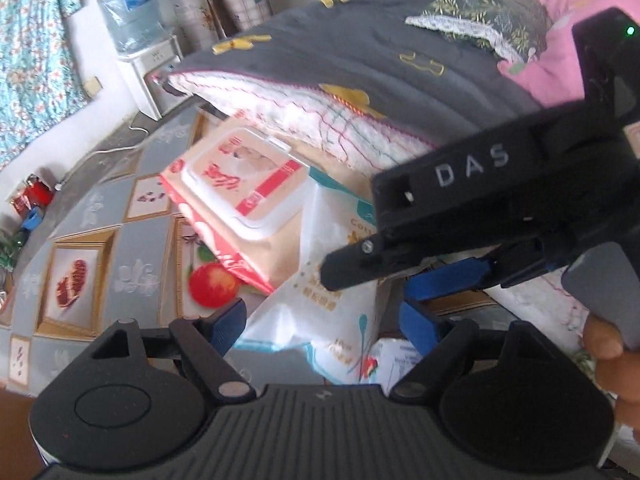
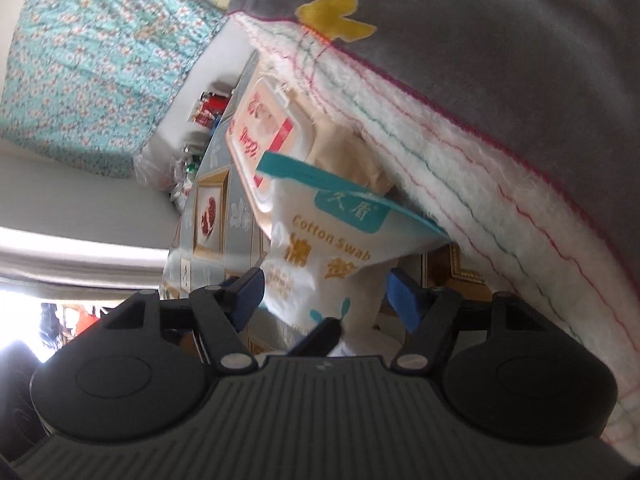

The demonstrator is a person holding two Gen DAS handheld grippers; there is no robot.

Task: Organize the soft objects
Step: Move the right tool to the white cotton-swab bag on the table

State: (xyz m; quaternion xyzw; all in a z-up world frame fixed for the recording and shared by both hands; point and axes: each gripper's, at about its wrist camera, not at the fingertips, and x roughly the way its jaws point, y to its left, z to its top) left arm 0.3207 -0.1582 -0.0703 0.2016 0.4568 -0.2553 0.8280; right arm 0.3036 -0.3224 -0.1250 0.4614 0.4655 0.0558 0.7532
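Wipes pack [image 1: 240, 196] atop swab bag [image 1: 320, 300]

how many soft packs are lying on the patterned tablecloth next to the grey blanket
2. The wet wipes pack lies tilted at the folded grey blanket's edge. The cotton swab bag overlaps its near end. More may hide under the blanket.

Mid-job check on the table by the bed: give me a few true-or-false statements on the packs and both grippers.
1. The wet wipes pack lies partly on the cotton swab bag. True.
2. The left gripper is clamped shut on the bag. False: its pads stand apart, bag between them.
3. The right gripper is open. True.
4. The grey quilt lies on the floor. False: it is folded on the bed, overhanging the packs.
5. The water jug is red. False: blue.
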